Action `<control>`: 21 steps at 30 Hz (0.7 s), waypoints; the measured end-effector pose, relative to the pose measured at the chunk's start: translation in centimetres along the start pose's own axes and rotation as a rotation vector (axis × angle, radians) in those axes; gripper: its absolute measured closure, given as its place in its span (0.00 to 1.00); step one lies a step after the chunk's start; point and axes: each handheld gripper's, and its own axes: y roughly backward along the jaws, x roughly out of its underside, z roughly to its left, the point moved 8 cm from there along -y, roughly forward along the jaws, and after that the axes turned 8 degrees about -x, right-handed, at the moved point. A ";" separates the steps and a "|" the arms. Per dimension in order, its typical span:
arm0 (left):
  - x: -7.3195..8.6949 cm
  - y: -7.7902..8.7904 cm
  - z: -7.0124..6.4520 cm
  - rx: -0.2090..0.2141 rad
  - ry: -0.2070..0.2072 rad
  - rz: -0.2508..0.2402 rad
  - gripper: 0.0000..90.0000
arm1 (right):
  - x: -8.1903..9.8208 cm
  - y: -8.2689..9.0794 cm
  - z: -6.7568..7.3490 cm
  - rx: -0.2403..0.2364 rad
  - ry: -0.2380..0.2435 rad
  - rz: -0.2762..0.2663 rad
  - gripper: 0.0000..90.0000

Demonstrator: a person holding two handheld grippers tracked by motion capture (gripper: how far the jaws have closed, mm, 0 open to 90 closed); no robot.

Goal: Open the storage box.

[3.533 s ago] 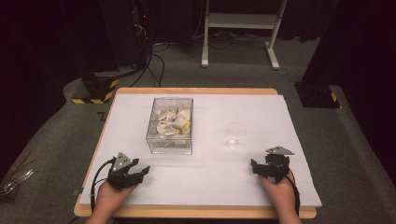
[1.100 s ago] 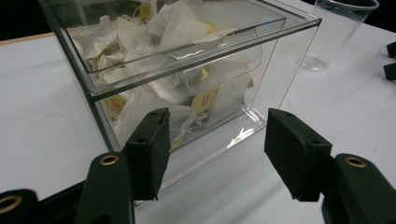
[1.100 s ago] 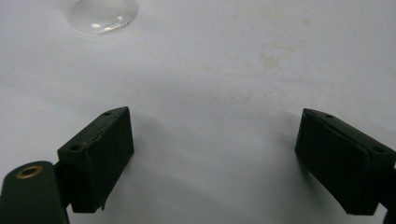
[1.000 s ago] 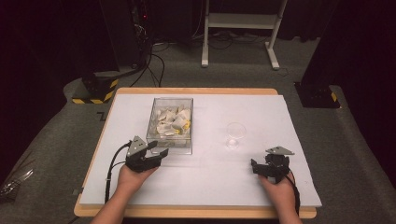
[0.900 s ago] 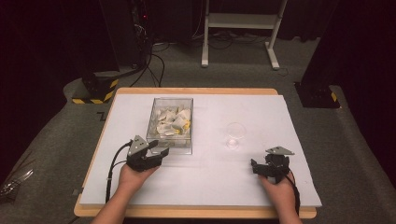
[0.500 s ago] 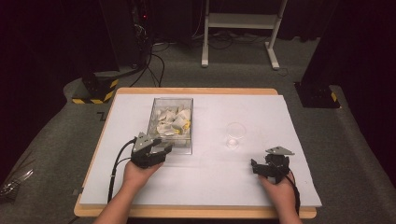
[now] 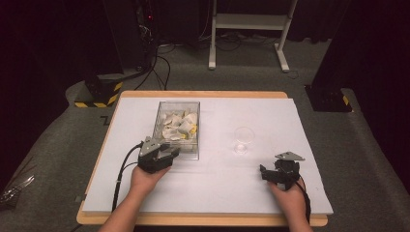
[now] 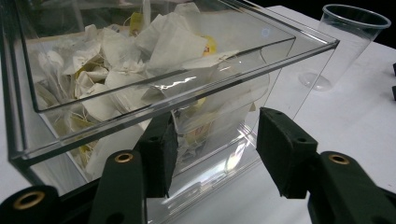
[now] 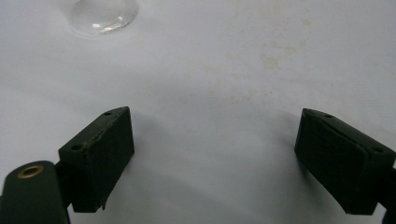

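Note:
A clear plastic box (image 7: 157,123) holds several white and yellow tea bags (image 7: 178,124) left of the table's middle. A clear plastic cup (image 7: 243,137) stands upright to its right. My left gripper (image 7: 171,151) sits at the box's near wall. In the left gripper view its jaws have just been closing and stand apart, pads (image 8: 159,156) just short of the box wall (image 8: 224,70), gripping nothing; the tea bags (image 8: 116,60) and cup (image 8: 345,42) lie beyond. My right gripper (image 7: 276,168) rests open on the sheet near the front right, with the cup base (image 9: 102,14) ahead of the right gripper (image 9: 212,154).
A white sheet (image 7: 217,193) covers the wooden table. Beyond the far edge are dark floor, cables, a white metal stand (image 7: 246,29) and yellow-black striped blocks (image 7: 99,94). Each gripper trails a black cable toward the front edge.
My left hand has moved forward and to the right, up to the box's near wall, and its jaws have narrowed. The right hand, box and cup have stayed put.

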 end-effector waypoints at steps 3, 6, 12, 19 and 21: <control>0.1 0.1 0.0 -0.004 -0.006 -0.003 0.56 | 0.0 0.0 0.0 0.000 0.000 0.000 0.13; 0.1 0.2 0.0 0.002 -0.001 -0.005 0.57 | 0.0 0.0 0.0 0.000 0.000 0.000 0.13; 0.3 0.5 -0.1 0.000 -0.005 -0.009 0.59 | 0.0 0.0 0.0 0.000 0.001 -0.001 0.13; 0.4 0.8 -0.3 0.010 -0.002 -0.013 0.59 | 0.0 0.0 0.0 0.000 0.002 -0.003 0.13; 0.5 1.0 -0.3 0.014 0.000 -0.013 0.59 | 0.0 0.0 0.0 0.000 0.002 -0.003 0.13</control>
